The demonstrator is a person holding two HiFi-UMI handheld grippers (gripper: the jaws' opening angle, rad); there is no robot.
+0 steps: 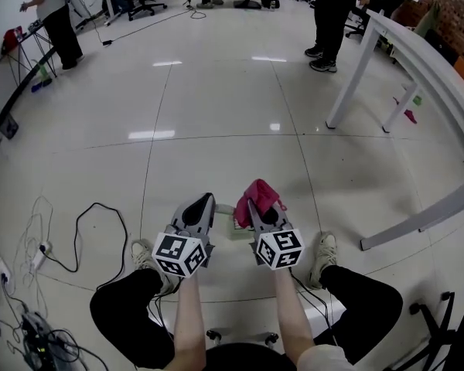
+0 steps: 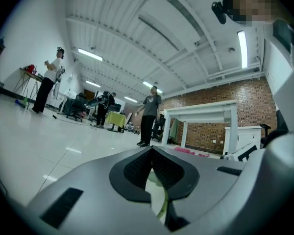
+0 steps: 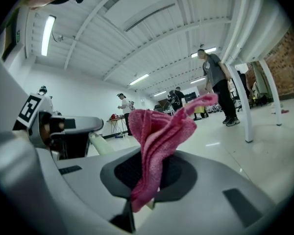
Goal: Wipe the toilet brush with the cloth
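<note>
Now left gripper (image 1: 207,201) clamps pale toilet brush (image 3: 100,144) level, seemingly presenting it for wiping; right gripper (image 1: 255,209), just beside left gripper, pinches pink cloth (image 1: 263,193) bunched forward.

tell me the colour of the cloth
The cloth is pink, best seen in the right gripper view.

Two hand-held grippers: the left hand-held gripper (image 1: 206,200) and the right hand-held gripper (image 1: 252,205). One pink cloth (image 1: 261,195). One toilet brush (image 3: 99,145). Two white shoes (image 1: 325,251).
</note>
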